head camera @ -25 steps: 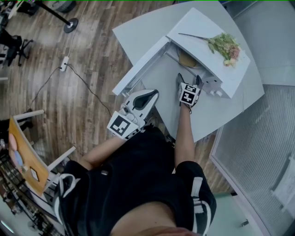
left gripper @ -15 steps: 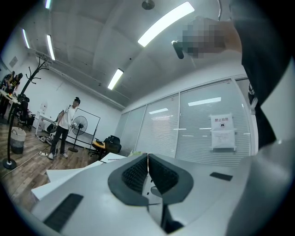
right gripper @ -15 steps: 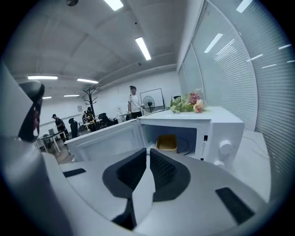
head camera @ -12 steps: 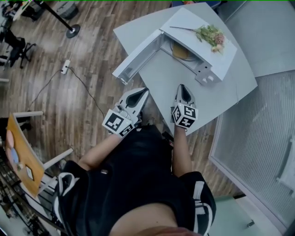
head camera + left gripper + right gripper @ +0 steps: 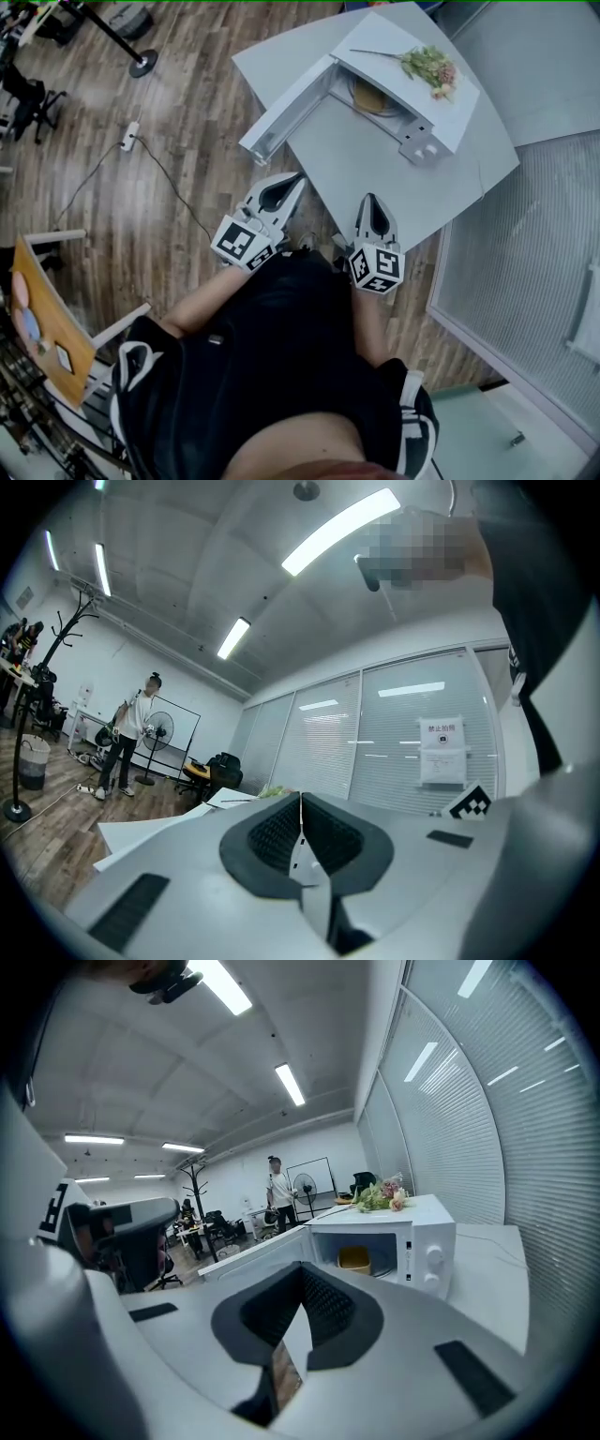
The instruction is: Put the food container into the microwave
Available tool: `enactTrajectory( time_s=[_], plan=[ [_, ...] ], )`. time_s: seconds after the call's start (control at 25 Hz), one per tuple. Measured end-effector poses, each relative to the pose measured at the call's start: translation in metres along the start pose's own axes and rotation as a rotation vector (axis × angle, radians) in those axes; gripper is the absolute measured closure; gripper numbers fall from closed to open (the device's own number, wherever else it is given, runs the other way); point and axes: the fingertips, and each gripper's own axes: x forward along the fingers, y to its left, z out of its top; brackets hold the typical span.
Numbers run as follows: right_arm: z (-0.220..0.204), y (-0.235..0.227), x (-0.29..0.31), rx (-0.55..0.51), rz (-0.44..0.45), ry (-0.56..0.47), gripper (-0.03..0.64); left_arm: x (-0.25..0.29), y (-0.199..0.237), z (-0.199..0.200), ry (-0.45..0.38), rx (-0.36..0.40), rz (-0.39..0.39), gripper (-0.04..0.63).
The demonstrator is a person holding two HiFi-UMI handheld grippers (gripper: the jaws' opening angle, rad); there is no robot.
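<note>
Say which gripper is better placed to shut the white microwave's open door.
Probably left: the left gripper sits nearer the free edge of the white microwave door; the right gripper lies farther off.

Flower sprig (image 5: 427,67), grey table (image 5: 375,173), wood floor (image 5: 122,234), power strip (image 5: 129,135) with cable.

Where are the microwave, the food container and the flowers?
microwave (image 5: 427,1237): right gripper view, its control panel.
food container (image 5: 354,1259): right gripper view, its front wall.
flowers (image 5: 431,67): head view, the blossoms.
</note>
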Motion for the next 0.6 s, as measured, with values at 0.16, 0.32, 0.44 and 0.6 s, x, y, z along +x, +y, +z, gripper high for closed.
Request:
enactTrajectory(
  time_s=[0.16,0.32,0.44,0.6],
  plan=[
    [0.006,0.018,-0.009,0.016,0.000,-0.029,0.592,-0.006,0.005,-0.002,0.003,-0.007,-0.018,0.572],
    [0.006,0.026,-0.012,0.017,0.006,-0.044,0.592,-0.009,0.005,-0.002,-0.003,-0.006,-0.028,0.572],
    [0.004,0.029,-0.014,0.020,-0.001,-0.041,0.592,-0.013,0.004,-0.002,-0.008,-0.006,-0.035,0.572],
    [0.001,0.035,-0.019,0.020,-0.012,-0.041,0.592,-0.022,0.001,-0.002,-0.010,-0.008,-0.041,0.572]
  ],
)
